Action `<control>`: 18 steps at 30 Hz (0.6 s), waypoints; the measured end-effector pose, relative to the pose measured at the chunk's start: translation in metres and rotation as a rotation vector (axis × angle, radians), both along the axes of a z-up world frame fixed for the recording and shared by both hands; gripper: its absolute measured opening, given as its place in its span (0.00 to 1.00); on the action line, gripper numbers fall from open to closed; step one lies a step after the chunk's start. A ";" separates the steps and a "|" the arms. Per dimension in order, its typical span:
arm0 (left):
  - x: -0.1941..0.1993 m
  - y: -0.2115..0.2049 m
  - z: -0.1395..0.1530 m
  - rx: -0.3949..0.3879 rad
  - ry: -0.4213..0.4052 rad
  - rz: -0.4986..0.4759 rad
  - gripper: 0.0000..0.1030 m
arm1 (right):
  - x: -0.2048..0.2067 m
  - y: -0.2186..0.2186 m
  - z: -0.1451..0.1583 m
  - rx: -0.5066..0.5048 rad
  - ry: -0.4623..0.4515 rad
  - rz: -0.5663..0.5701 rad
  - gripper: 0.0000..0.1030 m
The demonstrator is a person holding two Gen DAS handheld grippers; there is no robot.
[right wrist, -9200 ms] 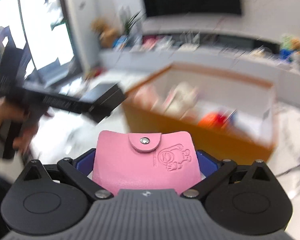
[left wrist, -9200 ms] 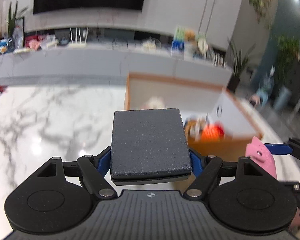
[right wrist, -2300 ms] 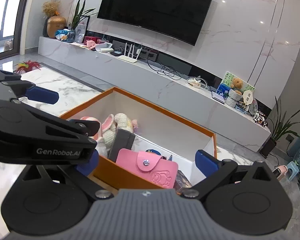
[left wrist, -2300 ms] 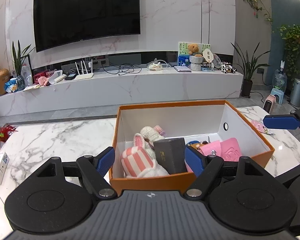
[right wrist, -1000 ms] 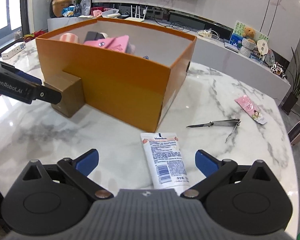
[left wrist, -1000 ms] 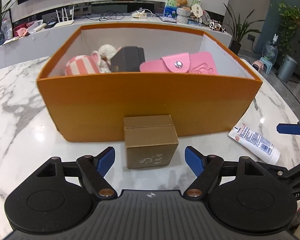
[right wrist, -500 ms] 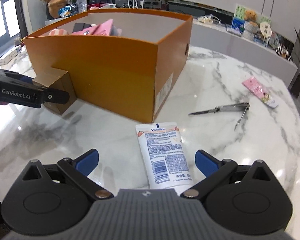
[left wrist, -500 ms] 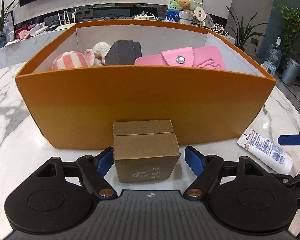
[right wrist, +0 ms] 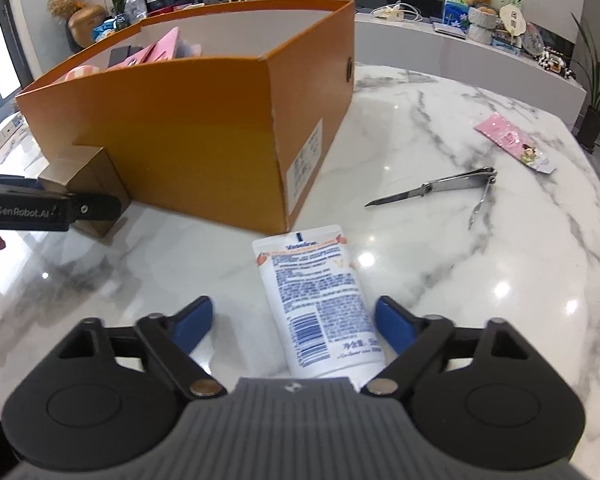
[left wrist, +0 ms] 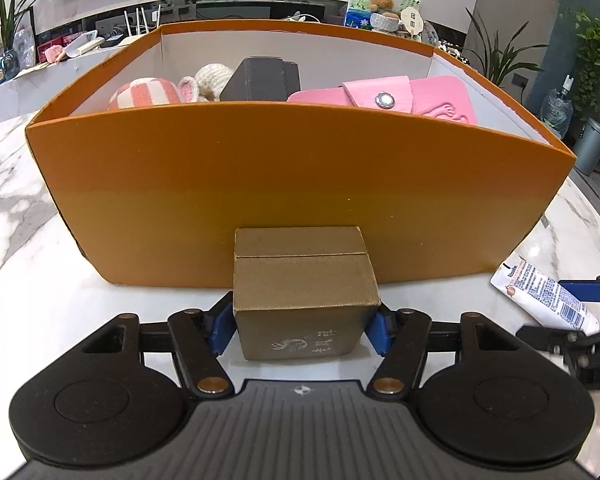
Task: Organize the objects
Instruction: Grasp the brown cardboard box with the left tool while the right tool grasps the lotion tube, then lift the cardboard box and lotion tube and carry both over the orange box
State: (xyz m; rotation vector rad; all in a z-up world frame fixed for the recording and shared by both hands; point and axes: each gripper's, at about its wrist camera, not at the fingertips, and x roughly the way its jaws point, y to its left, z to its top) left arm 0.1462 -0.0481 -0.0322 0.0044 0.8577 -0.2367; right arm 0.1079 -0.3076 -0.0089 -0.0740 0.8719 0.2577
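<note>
— So, what sits ahead of the two grippers?

— Straight ahead of the left gripper (left wrist: 302, 326) stands the orange box (left wrist: 300, 208) on the marble table (right wrist: 460, 264). Over its near wall show a pink wallet (left wrist: 400, 98), a dark case (left wrist: 262, 80) and a striped plush toy (left wrist: 146, 94).

— And the left one's grip?

— Its jaws have just been closing, and the blue pads (left wrist: 221, 326) now press both sides of the small gold box (left wrist: 302, 300), which stands on the table just in front of the orange wall.

— The right gripper (right wrist: 292, 326)?

— Its jaws have just been narrowing too, yet they stand apart around the white lotion tube (right wrist: 320, 304), which lies flat between them; the left pad is clear of it, and the right one sits right beside its edge. Farther ahead to the right lie nail clippers (right wrist: 440, 190) and a pink sachet (right wrist: 512, 140).
</note>
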 end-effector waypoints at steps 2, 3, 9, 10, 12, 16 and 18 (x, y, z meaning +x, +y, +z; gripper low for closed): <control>0.000 0.001 0.000 -0.001 -0.001 -0.001 0.72 | 0.000 -0.001 0.002 -0.019 -0.004 -0.017 0.62; 0.000 0.002 0.000 -0.004 0.001 0.000 0.72 | 0.000 -0.003 0.003 -0.024 -0.006 -0.026 0.55; -0.003 0.007 0.001 -0.039 0.021 0.005 0.71 | -0.001 -0.003 0.006 -0.013 0.009 -0.029 0.51; -0.003 0.007 0.002 -0.045 0.026 0.005 0.71 | -0.001 -0.003 0.006 -0.007 0.014 -0.032 0.50; -0.004 0.009 0.003 -0.051 0.035 0.005 0.71 | -0.002 -0.002 0.008 0.018 0.026 -0.031 0.49; -0.008 0.011 0.007 -0.037 0.036 0.003 0.71 | -0.007 0.007 0.014 0.024 0.027 -0.008 0.48; -0.009 0.014 0.011 -0.038 0.035 0.000 0.71 | -0.011 0.012 0.018 0.038 0.031 0.003 0.48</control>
